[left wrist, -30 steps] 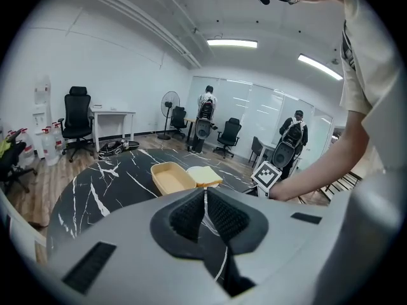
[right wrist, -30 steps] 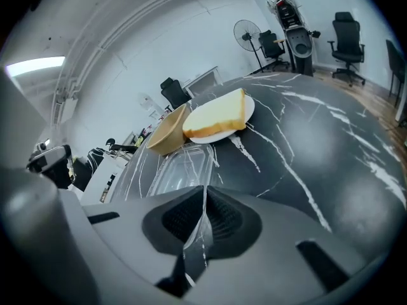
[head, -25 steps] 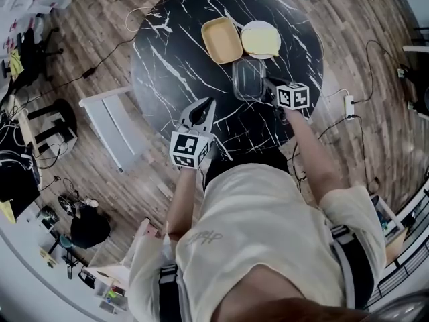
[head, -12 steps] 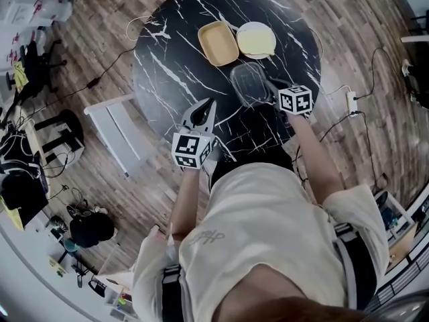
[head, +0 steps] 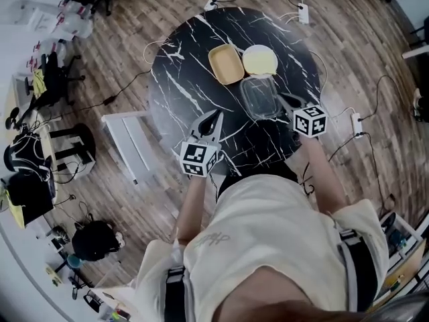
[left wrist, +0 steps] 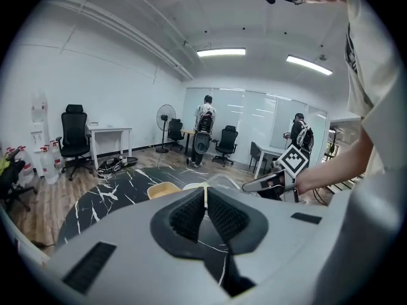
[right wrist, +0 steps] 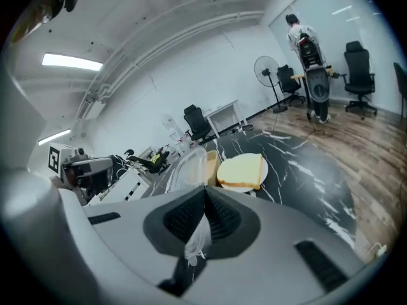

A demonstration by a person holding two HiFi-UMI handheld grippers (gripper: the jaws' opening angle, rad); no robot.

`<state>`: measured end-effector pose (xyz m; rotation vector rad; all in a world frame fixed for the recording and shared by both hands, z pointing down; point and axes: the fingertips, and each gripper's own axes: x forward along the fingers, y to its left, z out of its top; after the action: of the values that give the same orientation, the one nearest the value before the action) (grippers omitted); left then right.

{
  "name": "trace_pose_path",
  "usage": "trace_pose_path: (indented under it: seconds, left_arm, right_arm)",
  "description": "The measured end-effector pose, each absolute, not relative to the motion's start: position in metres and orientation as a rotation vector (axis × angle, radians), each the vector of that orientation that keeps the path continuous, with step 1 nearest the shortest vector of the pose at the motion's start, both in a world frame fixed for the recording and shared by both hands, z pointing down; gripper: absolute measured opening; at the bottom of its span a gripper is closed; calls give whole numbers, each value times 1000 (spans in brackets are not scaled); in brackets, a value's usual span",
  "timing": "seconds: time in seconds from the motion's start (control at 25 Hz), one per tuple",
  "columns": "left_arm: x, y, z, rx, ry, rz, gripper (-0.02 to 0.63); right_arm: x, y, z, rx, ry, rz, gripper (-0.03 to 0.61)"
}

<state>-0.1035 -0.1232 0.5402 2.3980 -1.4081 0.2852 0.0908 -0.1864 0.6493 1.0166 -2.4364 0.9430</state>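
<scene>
Position: person stands at the round black marble-veined bench (head: 175, 79), one tool in each hand.

Right tool (right wrist: 205, 192): clenched on the thin near rim of a clear rectangular plastic lid (right wrist: 186, 170). It could be a shallow tray rather than a lid; the plastic is too transparent to be sure. The right gripper view shows the rim pinched between the ribbed pads. The rest of the piece juts forward and up, tilted, apparently clear of the bench top. In the head view it lies just in front of the right tool (head: 287, 103), near the bench middle.

Left tool (left wrist: 205, 199): jaws pressed together with nothing between them, held above the near-left part of the bench, well apart from the lid.

Beyond the lid: a tan rectangular plastic box (head: 226, 64), and just beside it a round white plate (head: 259, 60) carrying a slice of pale bread (right wrist: 241, 170).

Handling judgement: the hold is on an edge only, so the lid is likely to flex or swing.
- Clamp firmly.
- Move slowly.
- Level the wrist.
- Mind the far edge near the bread and the box.
</scene>
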Motion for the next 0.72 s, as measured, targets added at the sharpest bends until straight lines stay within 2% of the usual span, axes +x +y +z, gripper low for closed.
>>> trace_pose_path:
  seconds: [0.72]
  left_arm:
    - [-110,-120,437,2485,-1565,67,23]
  right_arm:
    - [83,-171,469,887,-2786,448,8]
